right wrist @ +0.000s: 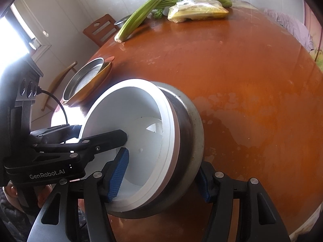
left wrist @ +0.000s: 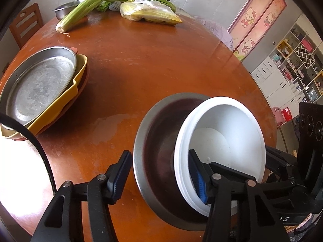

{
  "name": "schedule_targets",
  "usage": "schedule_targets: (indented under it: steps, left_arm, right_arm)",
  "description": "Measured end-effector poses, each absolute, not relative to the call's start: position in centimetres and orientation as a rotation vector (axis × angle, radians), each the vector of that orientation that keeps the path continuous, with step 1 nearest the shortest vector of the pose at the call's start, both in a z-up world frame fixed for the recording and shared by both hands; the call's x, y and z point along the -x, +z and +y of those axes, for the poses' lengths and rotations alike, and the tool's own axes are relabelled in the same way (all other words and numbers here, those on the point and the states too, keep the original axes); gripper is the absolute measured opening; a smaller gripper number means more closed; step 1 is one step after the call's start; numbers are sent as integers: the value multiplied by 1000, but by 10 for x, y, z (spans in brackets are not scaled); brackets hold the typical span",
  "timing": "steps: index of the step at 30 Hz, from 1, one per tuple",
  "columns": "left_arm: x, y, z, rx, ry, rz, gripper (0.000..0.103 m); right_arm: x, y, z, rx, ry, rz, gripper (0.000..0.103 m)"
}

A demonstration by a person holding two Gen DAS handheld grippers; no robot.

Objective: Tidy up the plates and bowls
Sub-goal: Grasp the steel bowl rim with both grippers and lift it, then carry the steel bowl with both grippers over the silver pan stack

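Steel is what both views centre on: a round stainless-steel bowl (left wrist: 159,161) tipped on its side near the edge of the reddish-brown wooden table (left wrist: 141,60), with a white plastic bowl (left wrist: 220,141) nested in it. In the left wrist view, the left gripper (left wrist: 159,178) straddles the near rims, half open; one blue pad lies inside the white bowl, the other stands clear of the steel rim, so nothing is clamped. Only this view shows the stack of a steel plate, yellow dish and orange plate (left wrist: 42,84) fully, well apart to the left.

From the right wrist view, the right gripper (right wrist: 161,179) has the pair between its pads, one inside the white bowl, one against the steel wall; it looks like a grip. Only here is the outer pad's contact visible. If that hold slips, the tilted bowls could roll off the table, or the white one slide out.
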State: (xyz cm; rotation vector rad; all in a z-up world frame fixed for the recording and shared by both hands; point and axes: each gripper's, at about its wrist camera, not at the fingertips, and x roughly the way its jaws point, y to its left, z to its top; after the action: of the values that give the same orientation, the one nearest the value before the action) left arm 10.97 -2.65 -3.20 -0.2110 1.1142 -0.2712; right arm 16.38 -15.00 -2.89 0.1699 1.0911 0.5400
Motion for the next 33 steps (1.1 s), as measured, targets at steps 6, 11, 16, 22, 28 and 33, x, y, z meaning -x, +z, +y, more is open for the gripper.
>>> schedule_targets:
  steps: [6,11,16,22,28,33]
  left_arm:
    - [-107,-29,-31,212,-280,1102,43]
    - [-107,-30,-30,223,-278,1108,42]
    - [-108,-28,-28,221,-274,1106,42]
    - [-109,-20,-19,231,-266,1094,42]
    - [-112,-6,-5,246,-255,1070,42]
    - [-115,7,10,255,-245,1042,42]
  right_arm:
    - [-164,-29,-149,-175,547,1098,61]
    - [-163,-28,-147,-172,542,1096,61]
    - [-163,-26,-146,-158,539,1091,60]
    - [-168,-20,-141,-151,547,1088,60]
    - [-176,-6,-129,-132,558,1074,60]
    - [-184,7,-114,-110,569,1057,60]
